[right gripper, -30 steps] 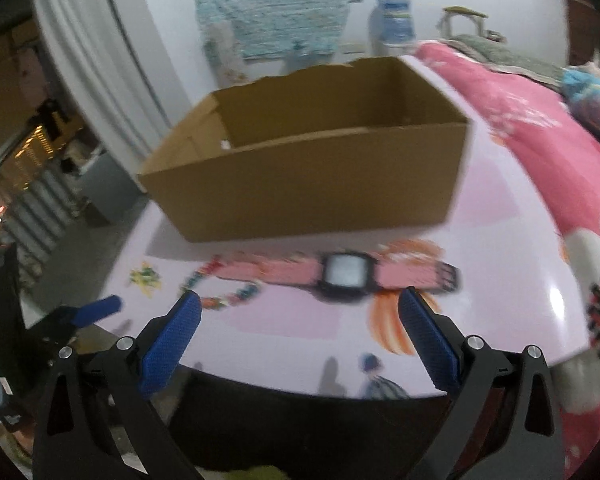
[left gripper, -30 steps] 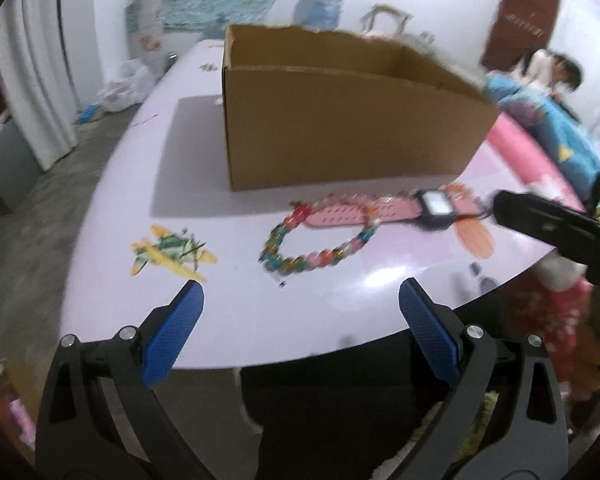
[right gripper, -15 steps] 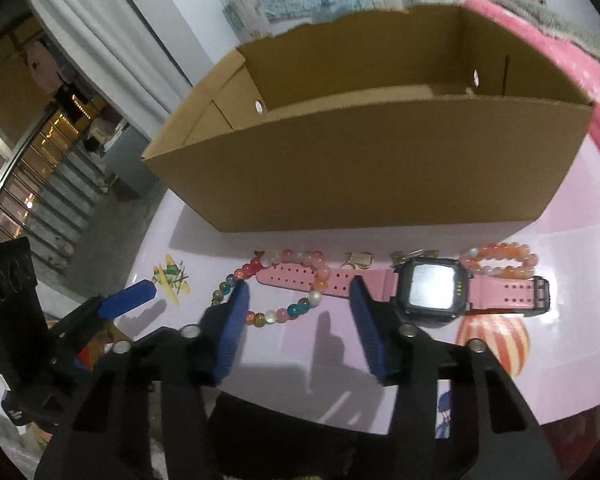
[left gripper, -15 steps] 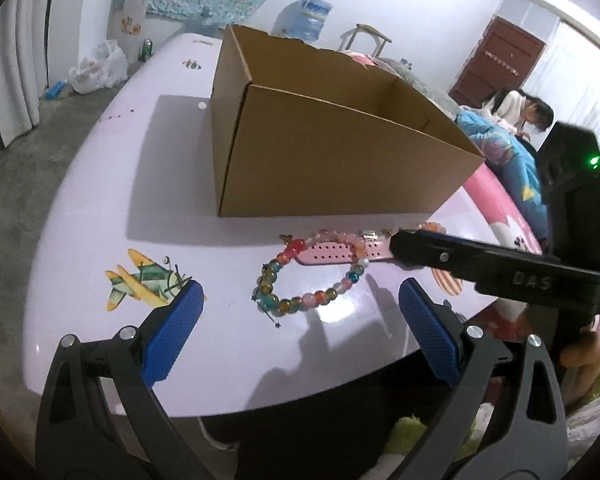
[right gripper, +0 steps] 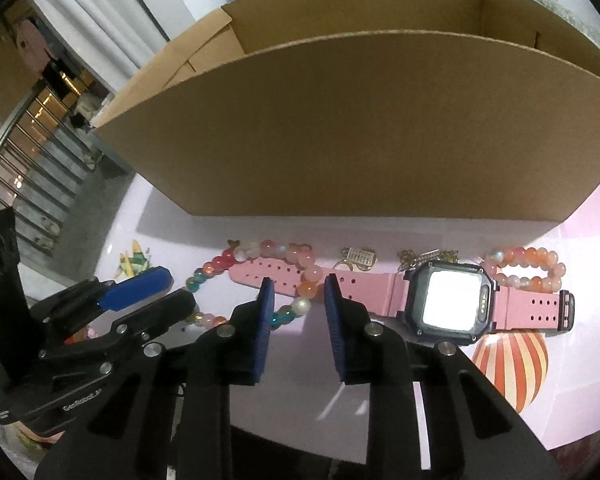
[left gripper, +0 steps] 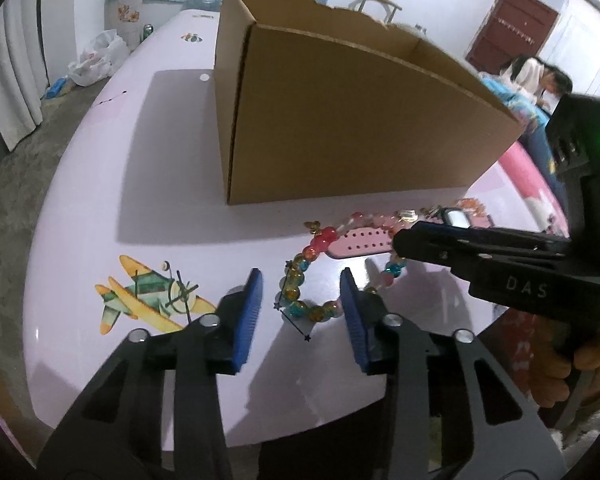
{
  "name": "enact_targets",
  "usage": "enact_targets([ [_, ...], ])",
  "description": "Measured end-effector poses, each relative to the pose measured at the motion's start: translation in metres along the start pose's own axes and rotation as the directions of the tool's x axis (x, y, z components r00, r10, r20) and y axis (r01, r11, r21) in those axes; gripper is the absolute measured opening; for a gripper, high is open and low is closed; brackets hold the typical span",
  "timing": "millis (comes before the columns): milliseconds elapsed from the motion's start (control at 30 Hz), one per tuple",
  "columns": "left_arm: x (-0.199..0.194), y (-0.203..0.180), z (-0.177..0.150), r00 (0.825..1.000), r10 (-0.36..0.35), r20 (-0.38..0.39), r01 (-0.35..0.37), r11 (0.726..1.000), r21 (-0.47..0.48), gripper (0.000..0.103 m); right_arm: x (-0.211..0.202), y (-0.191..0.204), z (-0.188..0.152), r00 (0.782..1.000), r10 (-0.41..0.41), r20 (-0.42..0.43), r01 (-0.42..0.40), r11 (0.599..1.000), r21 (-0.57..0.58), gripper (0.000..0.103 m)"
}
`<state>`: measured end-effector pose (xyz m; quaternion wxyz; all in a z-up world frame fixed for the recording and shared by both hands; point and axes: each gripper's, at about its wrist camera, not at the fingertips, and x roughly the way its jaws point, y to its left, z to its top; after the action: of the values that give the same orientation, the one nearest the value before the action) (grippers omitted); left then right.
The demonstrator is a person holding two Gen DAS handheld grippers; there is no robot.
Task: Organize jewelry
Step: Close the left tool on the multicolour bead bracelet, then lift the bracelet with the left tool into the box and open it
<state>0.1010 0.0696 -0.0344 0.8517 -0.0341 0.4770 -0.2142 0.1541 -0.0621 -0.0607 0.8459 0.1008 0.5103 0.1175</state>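
Observation:
A multicoloured bead bracelet (left gripper: 296,308) lies on the pale pink table (left gripper: 140,200), overlapping the strap of a pink watch (right gripper: 448,304). My left gripper (left gripper: 302,280) hovers over the bracelet's near arc, jaws closing, beads between the blue pads without touching them. My right gripper (right gripper: 299,284) is closing around the watch strap and a few beads, a gap still on both sides. It reaches in from the right in the left wrist view (left gripper: 420,240). A peach bead bracelet (right gripper: 528,268) and small gold pieces (right gripper: 358,258) lie by the watch.
An open cardboard box (left gripper: 340,128) stands just behind the jewelry. An airplane sticker (left gripper: 148,296) and a balloon sticker (right gripper: 508,364) are on the tabletop. The table's edge runs under both grippers. A person (left gripper: 536,76) sits far back right.
Both grippers have come down and forward toward the jewelry. Both pairs of jaws narrowed from wide open; the left now straddles the bead bracelet, the right the watch strap.

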Motion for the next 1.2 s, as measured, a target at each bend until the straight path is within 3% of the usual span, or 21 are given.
enact_targets([
  [267, 0.009, -0.014, 0.005, 0.994, 0.108, -0.019, -0.106, 0.99, 0.095, 0.021, 0.007, 0.01, 0.004, 0.999, -0.045, 0.011, 0.046, 0.997, -0.068, 0.024],
  [333, 0.01, -0.016, 0.005, 0.991, 0.136, -0.014, -0.134, 0.985, 0.111, 0.012, 0.008, 0.014, 0.002, 0.997, -0.077, 0.018, 0.079, 0.993, -0.09, 0.015],
  [433, 0.011, -0.018, 0.004, 0.991, 0.136, -0.014, -0.133, 0.985, 0.113, 0.009, 0.008, 0.013, 0.001, 0.997, -0.077, 0.023, 0.079, 0.993, -0.091, 0.011],
  [967, -0.037, -0.036, 0.011, 0.988, 0.111, 0.104, -0.124, 0.983, 0.136, 0.009, -0.035, -0.001, -0.003, 0.993, 0.016, 0.115, -0.01, 0.998, -0.055, 0.01],
  [1200, -0.079, -0.046, 0.032, 0.982, 0.039, 0.183, -0.063, 0.99, 0.128, 0.009, -0.082, 0.002, 0.006, 0.981, 0.044, 0.191, -0.027, 0.996, -0.089, 0.01],
])
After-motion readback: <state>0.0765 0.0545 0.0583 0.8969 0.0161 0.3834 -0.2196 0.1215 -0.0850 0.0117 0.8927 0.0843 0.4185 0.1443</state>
